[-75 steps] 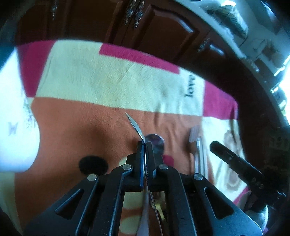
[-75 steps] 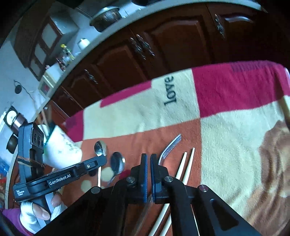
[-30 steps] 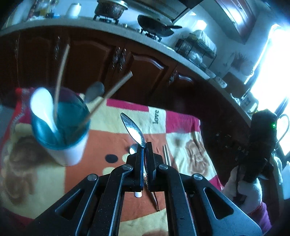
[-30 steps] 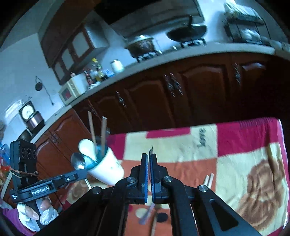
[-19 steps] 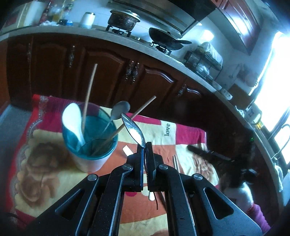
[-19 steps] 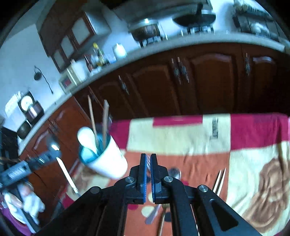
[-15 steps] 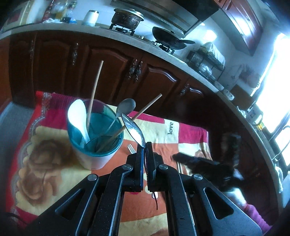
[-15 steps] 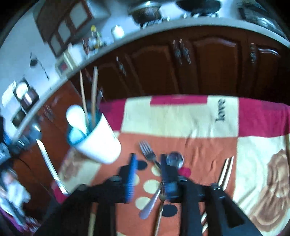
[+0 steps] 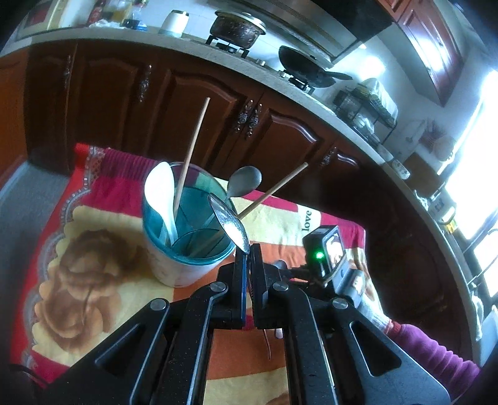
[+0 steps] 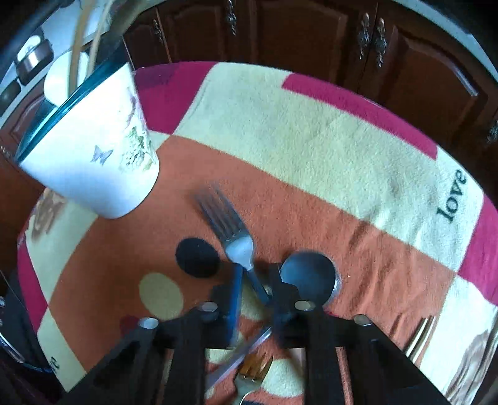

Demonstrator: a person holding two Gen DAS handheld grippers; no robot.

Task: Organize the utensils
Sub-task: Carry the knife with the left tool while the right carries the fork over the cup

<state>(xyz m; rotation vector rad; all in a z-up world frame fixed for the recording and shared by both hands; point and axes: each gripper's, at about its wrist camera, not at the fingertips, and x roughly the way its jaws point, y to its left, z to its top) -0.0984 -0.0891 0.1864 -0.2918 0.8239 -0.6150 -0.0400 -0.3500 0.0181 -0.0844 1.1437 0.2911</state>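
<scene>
The left gripper point(image 9: 248, 249) is clamped on a metal spoon point(image 9: 228, 223), bowl end sticking up past the fingertips and sitting right in front of the cup point(image 9: 183, 246) rim. That left wrist view looks down into the cup: teal inside, white outside, standing on the blanket point(image 9: 77, 280). In it are a white spoon point(image 9: 160, 190), a grey spoon point(image 9: 244, 180) and two chopsticks point(image 9: 191, 146), one near upright, the other leaning far right. The same view catches the right gripper's body with a green light point(image 9: 318, 256), off to the right and lower, held by a hand in a purple sleeve point(image 9: 432, 352). Kitchen cabinets point(image 9: 186, 109) and a stove with a pot point(image 9: 238, 26) show behind.

The right wrist view gives what the left one can't: the stuff lying on the blanket. The right gripper point(image 10: 253, 280) is spread open, fingers on either side of a fork point(image 10: 228, 230) handle, tines pointing away towards the cup. Whether the pads touch it is hard to say, the frame is blurry. Just right of the right finger lies a round spoon point(image 10: 308, 278). A second fork point(image 10: 253, 370) peeks out under the gripper, and pale chopsticks point(image 10: 420, 336) lie at lower right. Here the cup shows its outside, with butterfly and flower print.
</scene>
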